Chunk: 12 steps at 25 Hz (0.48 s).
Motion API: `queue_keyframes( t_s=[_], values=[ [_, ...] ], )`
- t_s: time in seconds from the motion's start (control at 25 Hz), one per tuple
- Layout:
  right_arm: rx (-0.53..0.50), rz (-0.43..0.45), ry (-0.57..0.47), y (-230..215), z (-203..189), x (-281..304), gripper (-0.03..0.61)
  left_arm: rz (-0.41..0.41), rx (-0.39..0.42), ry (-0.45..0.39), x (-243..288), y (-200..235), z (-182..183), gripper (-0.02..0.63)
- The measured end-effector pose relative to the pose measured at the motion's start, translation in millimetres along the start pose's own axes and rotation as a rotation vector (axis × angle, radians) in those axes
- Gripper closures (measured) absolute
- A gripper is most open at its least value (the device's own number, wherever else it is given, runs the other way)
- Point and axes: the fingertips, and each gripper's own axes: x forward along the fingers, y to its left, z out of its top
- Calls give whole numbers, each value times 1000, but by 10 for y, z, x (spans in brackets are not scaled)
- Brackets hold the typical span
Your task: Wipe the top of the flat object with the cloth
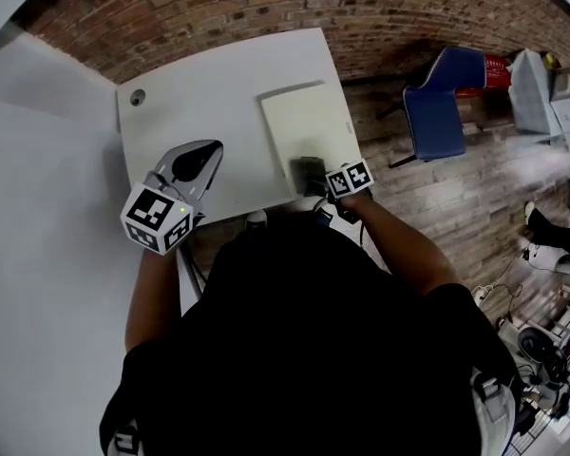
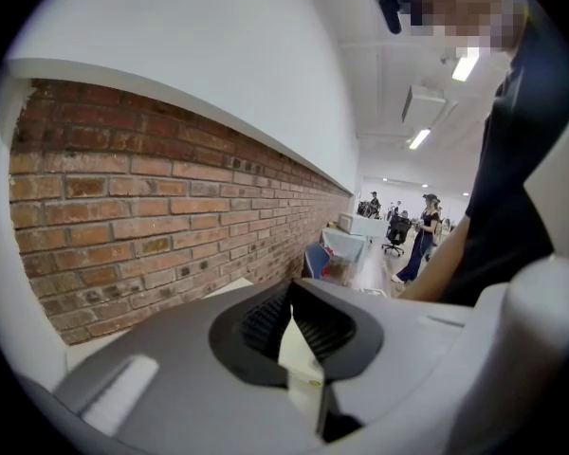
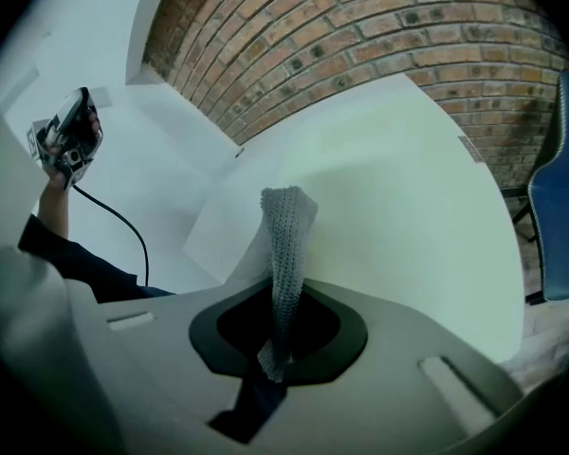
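Cloth [image 1: 307, 173], grey and knitted, lies at the near edge of the pale flat object [image 1: 309, 122] on the right side of the white bench [image 1: 199, 103], clenched in the right tongs [image 3: 283, 325]. The left tongs [image 1: 212, 147] hover over the bench's near left corner, tips together, holding nothing.

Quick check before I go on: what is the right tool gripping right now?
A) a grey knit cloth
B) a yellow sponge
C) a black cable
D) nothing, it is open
A: in the right gripper view the right tool is closed on a grey knit cloth, which sticks up from between its jaws.
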Motion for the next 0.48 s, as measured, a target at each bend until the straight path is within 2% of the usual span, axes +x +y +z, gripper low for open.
queue_keyframes(
  t_s=[0.48],
  values=[
    [27, -60, -11, -372, 6, -262, 568, -21, 10, -16, 171, -75, 123, 612]
  ],
)
